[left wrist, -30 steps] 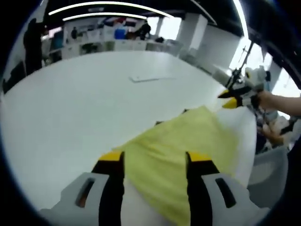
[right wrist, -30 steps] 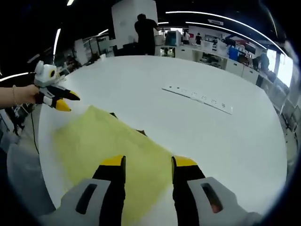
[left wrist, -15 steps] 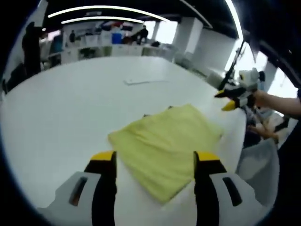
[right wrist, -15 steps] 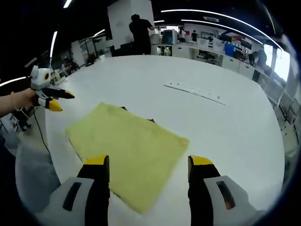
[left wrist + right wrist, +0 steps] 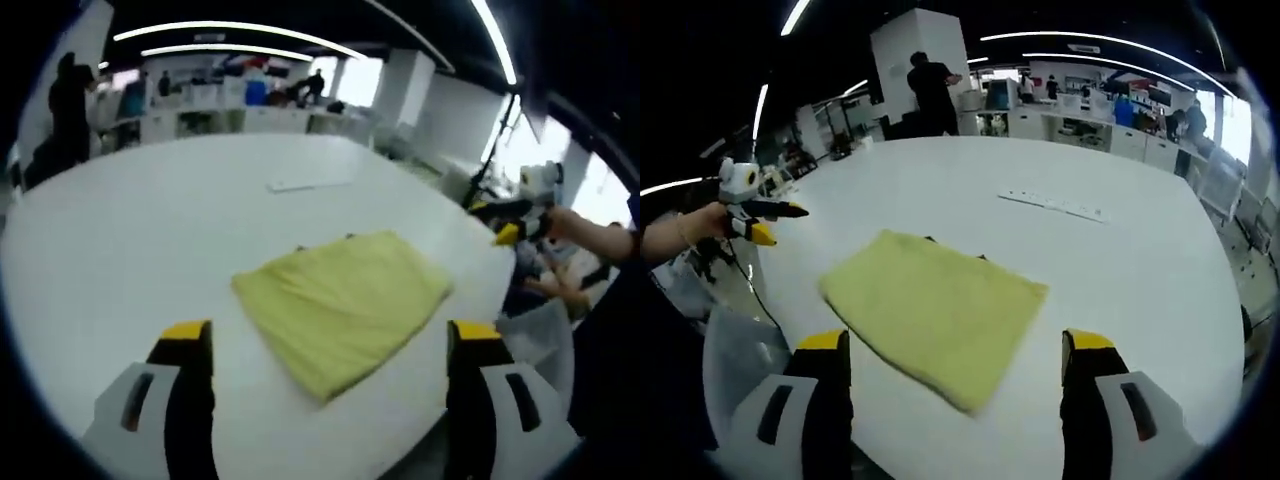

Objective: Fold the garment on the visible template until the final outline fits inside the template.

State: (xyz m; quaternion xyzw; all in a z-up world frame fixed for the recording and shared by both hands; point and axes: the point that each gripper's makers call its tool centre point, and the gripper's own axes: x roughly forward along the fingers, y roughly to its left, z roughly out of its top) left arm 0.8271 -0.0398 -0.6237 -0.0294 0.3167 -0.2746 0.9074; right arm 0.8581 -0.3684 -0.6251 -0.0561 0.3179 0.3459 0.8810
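The yellow garment point(image 5: 343, 305) lies folded flat on the white table point(image 5: 150, 240), a soft, slightly fuzzy cloth in a rough rectangle with rounded corners and one thicker folded edge. In the left gripper view its long axis runs from the near left up toward the far right; in the right gripper view point(image 5: 935, 310) it slants from the upper left down to the lower right. Small dark marks peek out from under its far edge; what they are cannot be told.

The left gripper point(image 5: 335, 335) hangs above the table with its jaws spread wide, holding nothing and touching nothing, the cloth lying between and beyond its yellow tips. The right gripper point(image 5: 958, 342) is likewise spread wide and empty, well apart from the cloth. In each view the other gripper appears off to the side, held in a hand, clear of the garment.

A thin white strip point(image 5: 1053, 206) lies on the table farther out. Beyond the smooth, round-edged table, people stand near counters under long ceiling lights.
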